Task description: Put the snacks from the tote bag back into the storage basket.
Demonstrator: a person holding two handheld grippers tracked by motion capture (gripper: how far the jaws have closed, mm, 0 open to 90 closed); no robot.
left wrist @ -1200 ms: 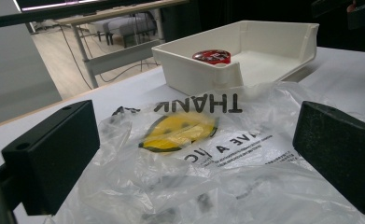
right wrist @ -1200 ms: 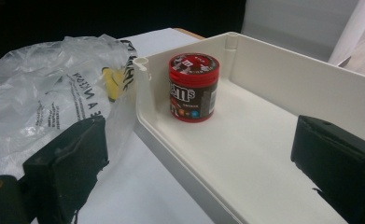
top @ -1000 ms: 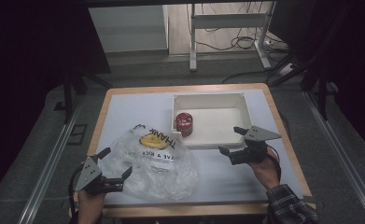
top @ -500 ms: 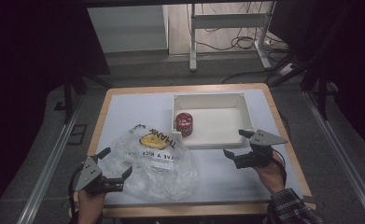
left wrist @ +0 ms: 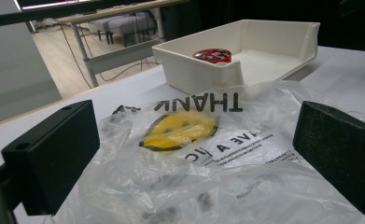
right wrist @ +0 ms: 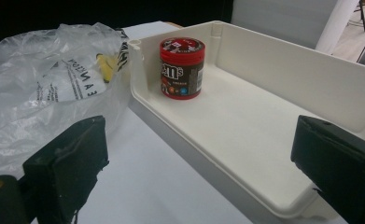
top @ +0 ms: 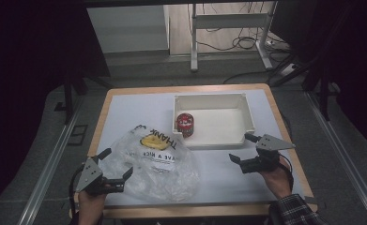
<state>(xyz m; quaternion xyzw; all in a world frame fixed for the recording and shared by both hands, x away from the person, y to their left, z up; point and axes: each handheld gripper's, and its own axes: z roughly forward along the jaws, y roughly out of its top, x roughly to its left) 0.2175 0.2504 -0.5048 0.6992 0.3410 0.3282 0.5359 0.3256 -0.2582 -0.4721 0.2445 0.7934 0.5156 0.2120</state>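
While the left tongs (top: 117, 165) stood spread at the near edge of the worktop (top: 125, 108), the crumpled clear plastic bag (top: 157, 161) lay just ahead of them, its rim between the two black jaws; whether the jaws touched the film could not be told. Printed black letters and a yellow smiley faced up on the bag, seen close in the left gripper view (left wrist: 203, 154). The right tongs (top: 241, 149) were spread too, pinching nothing, just off the near right corner of the white tray (top: 247, 117). Beyond them, in the tray's far left corner, a red-lidded candy jar (right wrist: 181, 67) stood upright, close to the wall nearest the bag. Bag and tray touched at that corner.
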